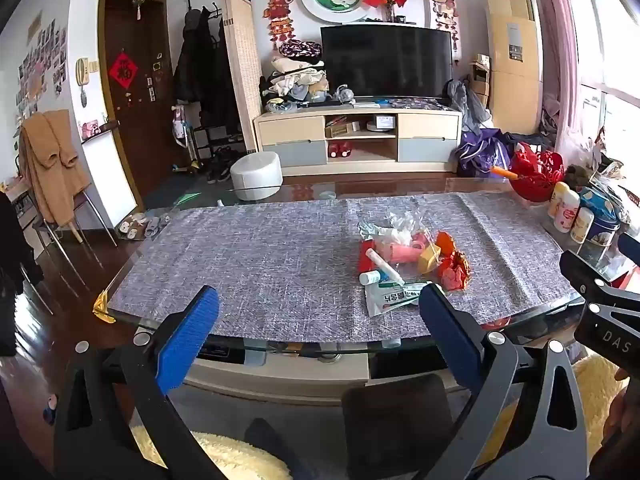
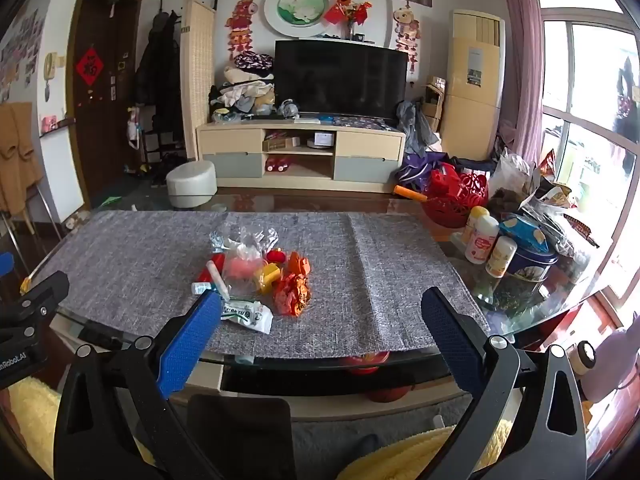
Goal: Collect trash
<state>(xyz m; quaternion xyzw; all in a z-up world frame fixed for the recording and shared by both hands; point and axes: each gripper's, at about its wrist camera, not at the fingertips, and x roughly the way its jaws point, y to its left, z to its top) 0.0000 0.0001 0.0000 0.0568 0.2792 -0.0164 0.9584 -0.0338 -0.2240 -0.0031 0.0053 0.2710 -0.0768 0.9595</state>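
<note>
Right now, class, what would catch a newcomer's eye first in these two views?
First, the bright pile of trash in the middle of the grey table runner: red and orange wrappers, a yellow piece, clear plastic and a white packet. Next, the red basket among bottles and tins at the table's right end. Both tools, left and right, hang open and empty over the near edge.

Grey woven table runner [image 2: 380, 264], crumpled orange-red wrapper [image 2: 292, 296], blue-padded jaws.
</note>
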